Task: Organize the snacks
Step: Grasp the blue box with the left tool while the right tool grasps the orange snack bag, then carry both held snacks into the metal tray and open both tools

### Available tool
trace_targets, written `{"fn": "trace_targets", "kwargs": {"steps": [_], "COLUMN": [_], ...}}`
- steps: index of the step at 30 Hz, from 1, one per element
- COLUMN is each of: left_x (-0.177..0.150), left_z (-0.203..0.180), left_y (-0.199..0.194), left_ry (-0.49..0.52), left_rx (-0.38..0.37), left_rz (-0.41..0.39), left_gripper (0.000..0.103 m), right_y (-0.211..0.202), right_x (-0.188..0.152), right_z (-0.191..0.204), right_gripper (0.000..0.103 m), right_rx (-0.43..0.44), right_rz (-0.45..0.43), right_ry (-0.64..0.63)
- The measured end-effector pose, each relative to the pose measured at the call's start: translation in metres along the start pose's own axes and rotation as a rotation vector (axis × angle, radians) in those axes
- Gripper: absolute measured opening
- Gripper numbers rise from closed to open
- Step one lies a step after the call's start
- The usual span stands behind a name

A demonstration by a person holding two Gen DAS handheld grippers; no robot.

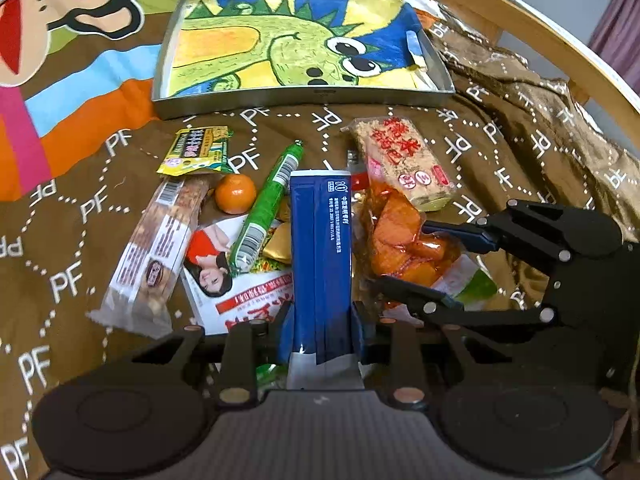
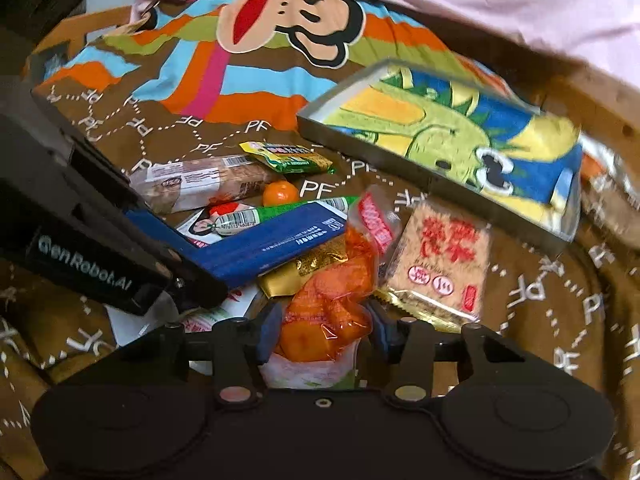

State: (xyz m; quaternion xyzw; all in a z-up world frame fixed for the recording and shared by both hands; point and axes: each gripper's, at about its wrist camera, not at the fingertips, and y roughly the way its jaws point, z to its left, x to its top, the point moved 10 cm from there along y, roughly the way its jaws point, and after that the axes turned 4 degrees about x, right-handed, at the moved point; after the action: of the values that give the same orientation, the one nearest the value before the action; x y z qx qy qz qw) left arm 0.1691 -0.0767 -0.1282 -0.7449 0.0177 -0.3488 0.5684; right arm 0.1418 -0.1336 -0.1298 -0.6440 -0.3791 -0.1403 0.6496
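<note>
the left gripper [image 1: 320,332] has its jaws pinching the near end of a blue pack [image 1: 320,240], which points away toward the tray [image 1: 304,98]. the right gripper [image 2: 324,328] has its jaws pinching a clear orange bag [image 2: 332,300] of orange chunks; in the left wrist view the same gripper [image 1: 404,256] reaches in from the right with that bag [image 1: 400,236] between its fingers.

both snacks are part of a pile on a brown bedspread [image 1: 80,260] printed with "pf". in the pile lie a green sausage [image 1: 268,208], a small orange [image 1: 235,194], a long nut bar [image 1: 156,244], a yellow-green packet [image 1: 200,152], a gold wrapper [image 1: 280,244], a leaflet [image 1: 240,292] under them, and a beige rice cake pack [image 1: 404,160] with red characters just beside the orange bag.

the metal tray sits beyond the pile, lined with a green dinosaur drawing [image 1: 288,40]. no snack lies in it.
</note>
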Motion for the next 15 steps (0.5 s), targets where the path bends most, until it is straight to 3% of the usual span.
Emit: {"fn": "trace_targets", "kwargs": {"steps": [6,10,15], "left_x": [0.002,0.004,0.007], "left_z": [0.0,-0.001,-0.003], "left_y": [-0.017,-0.023,-0.03], "left_ry": [-0.022,-0.023,-0.026], "left_rx": [0.022,0.036,0.046], "left_rz": [-0.036,-0.046,-0.072], "left_gripper": [0.031,0.031,0.031], "right_y": [-0.002,0.009,0.016], "right_x": [-0.008,-0.01,-0.008], "right_z": [0.002,-0.004,-0.005], "right_gripper": [0.049,0.059,0.055], "right_rx": [0.012,0.064,0.083], "right_rz": [0.008,0.028,0.048], "right_ry": [-0.023,0.069,0.115]}}
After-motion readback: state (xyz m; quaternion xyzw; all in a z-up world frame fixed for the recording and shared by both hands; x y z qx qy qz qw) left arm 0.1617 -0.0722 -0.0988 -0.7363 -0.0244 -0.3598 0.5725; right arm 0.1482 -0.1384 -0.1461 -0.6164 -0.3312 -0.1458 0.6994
